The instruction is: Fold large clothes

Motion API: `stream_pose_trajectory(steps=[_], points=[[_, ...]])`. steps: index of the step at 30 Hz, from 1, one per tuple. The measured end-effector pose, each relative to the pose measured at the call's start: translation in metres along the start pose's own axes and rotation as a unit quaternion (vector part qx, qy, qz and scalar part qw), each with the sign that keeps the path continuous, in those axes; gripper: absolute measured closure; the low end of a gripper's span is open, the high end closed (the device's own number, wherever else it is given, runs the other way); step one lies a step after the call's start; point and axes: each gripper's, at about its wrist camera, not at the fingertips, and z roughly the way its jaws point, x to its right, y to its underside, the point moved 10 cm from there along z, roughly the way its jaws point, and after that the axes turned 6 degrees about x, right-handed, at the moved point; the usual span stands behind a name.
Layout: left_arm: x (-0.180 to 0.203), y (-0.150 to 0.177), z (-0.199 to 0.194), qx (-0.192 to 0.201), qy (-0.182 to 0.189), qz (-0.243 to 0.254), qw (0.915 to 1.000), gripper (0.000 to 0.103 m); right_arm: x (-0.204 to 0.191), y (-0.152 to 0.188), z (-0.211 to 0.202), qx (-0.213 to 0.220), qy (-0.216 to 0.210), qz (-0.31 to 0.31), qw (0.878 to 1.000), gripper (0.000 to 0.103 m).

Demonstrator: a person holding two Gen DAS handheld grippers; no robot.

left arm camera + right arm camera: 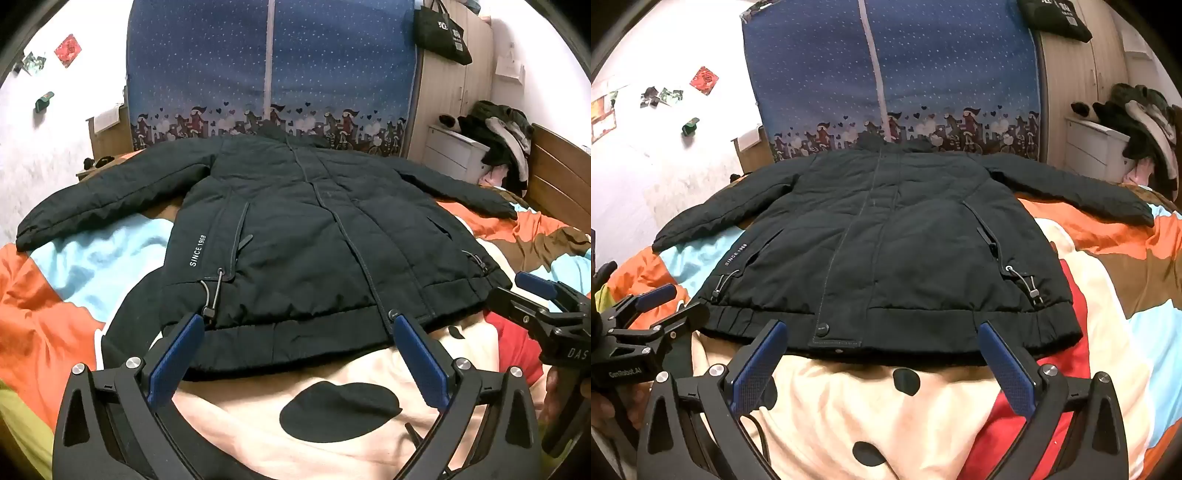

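Note:
A black padded jacket lies flat and face up on the bed, zipped, both sleeves spread out sideways; it fills the middle of the right wrist view too. White lettering "SINCE 1968" runs along its left side. My left gripper is open and empty, its blue pads just above the jacket's hem on the left half. My right gripper is open and empty, near the hem by the zip. Each gripper shows in the other's view: the right one, the left one.
The bed has a patchwork cover of orange, light blue, cream and red. A blue starry fabric wardrobe stands behind the bed. A wooden headboard and a white drawer unit piled with clothes are at right.

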Motion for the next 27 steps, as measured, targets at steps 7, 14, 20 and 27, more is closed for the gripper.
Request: stream_pose_trajectory(steps=[7, 14, 20, 27], points=[[-0.0004, 0.0, 0.0, -0.001, -0.002, 0.003, 1.0, 0.003, 0.0004, 0.0003, 0.0006, 0.0, -0.001, 0.001, 1.0, 0.0], [-0.0006, 0.0, 0.0, 0.0, -0.004, 0.004, 1.0, 0.003, 0.0013, 0.0011, 0.0015, -0.001, -0.001, 0.0, 1.0, 0.0], [-0.0005, 0.0, -0.0001, 0.0, -0.004, 0.004, 1.0, 0.003, -0.0002, 0.0038, 0.0051, -0.004, 0.001, 0.001, 1.0, 0.0], [-0.0005, 0.0001, 0.0, -0.001, -0.003, 0.004, 1.0, 0.003, -0.0009, 0.0039, 0.0041, -0.006, 0.001, 0.001, 1.0, 0.0]])
